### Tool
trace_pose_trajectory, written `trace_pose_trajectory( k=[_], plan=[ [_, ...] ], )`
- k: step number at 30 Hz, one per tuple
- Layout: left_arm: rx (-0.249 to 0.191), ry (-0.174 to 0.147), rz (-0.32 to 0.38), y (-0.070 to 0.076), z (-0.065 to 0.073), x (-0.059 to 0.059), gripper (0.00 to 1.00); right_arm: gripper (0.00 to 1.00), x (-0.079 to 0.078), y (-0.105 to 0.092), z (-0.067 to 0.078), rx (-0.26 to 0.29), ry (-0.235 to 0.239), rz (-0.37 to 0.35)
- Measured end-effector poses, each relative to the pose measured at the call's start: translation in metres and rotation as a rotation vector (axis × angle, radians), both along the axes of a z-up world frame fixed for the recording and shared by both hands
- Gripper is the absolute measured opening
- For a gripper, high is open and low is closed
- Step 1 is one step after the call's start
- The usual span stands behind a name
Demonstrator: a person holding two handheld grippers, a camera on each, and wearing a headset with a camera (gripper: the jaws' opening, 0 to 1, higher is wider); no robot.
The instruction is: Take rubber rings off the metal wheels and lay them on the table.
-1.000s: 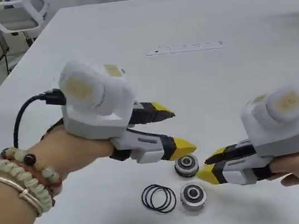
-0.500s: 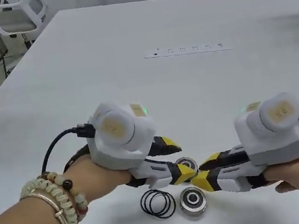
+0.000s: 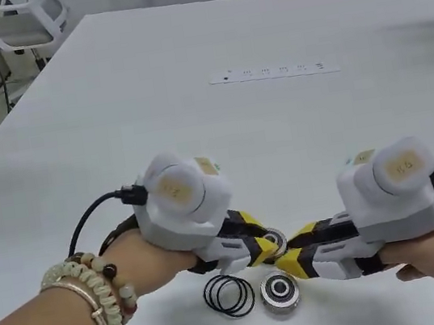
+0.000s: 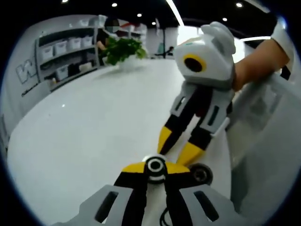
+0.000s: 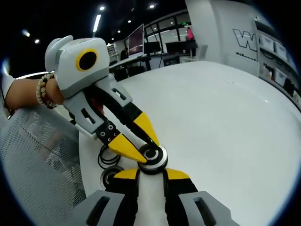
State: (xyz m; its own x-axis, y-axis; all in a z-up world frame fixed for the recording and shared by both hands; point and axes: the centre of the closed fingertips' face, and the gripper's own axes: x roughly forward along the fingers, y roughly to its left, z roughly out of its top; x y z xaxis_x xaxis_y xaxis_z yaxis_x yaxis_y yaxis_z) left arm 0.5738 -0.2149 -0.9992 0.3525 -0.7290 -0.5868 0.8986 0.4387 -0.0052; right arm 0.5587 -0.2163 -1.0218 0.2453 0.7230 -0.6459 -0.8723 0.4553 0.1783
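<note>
A broad white table (image 3: 190, 93) carries a flat white power strip (image 3: 273, 72) far across it; a white mesh chair (image 3: 16, 21) stands past its corner; shelves of bins (image 4: 61, 52) and a leafy green plant (image 4: 122, 49) line the room; a large wall letter "W" (image 5: 244, 37) reads clearly, the small print beneath it illegible; the left gripper (image 3: 257, 237) is clamped on a small metal wheel (image 3: 275, 240); the right gripper (image 3: 294, 251), jaws apart, sits just beside that wheel; a second metal wheel (image 3: 280, 292) lies near, just beside loose black rubber rings (image 3: 230, 294).
</note>
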Motion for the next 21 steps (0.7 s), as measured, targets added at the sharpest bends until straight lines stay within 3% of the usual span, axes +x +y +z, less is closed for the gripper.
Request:
trace_pose_trajectory(
  k=[3, 8, 9, 10, 13, 17, 20, 21],
  plan=[
    [-0.01, 0.008, 0.007, 0.0, 0.0, -0.001, 0.14, 0.1, 0.002, -0.003, -0.002, -0.031, -0.039, 0.023],
    [-0.025, 0.022, 0.021, 0.001, 0.0, -0.003, 0.14, 0.0, 0.003, -0.006, -0.002, -0.041, -0.058, 0.03],
    [-0.024, 0.025, 0.022, 0.0, 0.0, -0.004, 0.14, 0.0, 0.006, -0.004, 0.0, -0.037, -0.084, 0.043],
    [-0.022, 0.021, 0.021, 0.0, 0.0, -0.005, 0.14, 0.0, 0.004, -0.005, 0.0, -0.039, -0.065, 0.032],
    [-0.02, 0.018, 0.02, 0.0, -0.001, -0.004, 0.14, 0.0, 0.004, -0.005, 0.0, -0.052, -0.075, 0.031],
    [-0.016, 0.011, 0.012, 0.001, -0.001, -0.005, 0.14, 0.0, 0.009, -0.009, 0.0, -0.036, -0.008, -0.059],
    [-0.016, 0.013, 0.017, 0.003, -0.001, -0.003, 0.14, 0.0, 0.011, -0.011, 0.004, 0.013, 0.056, -0.127],
    [-0.017, 0.012, 0.017, 0.002, -0.002, -0.004, 0.14, 0.0, 0.015, -0.012, 0.006, 0.027, 0.049, -0.146]
  ],
)
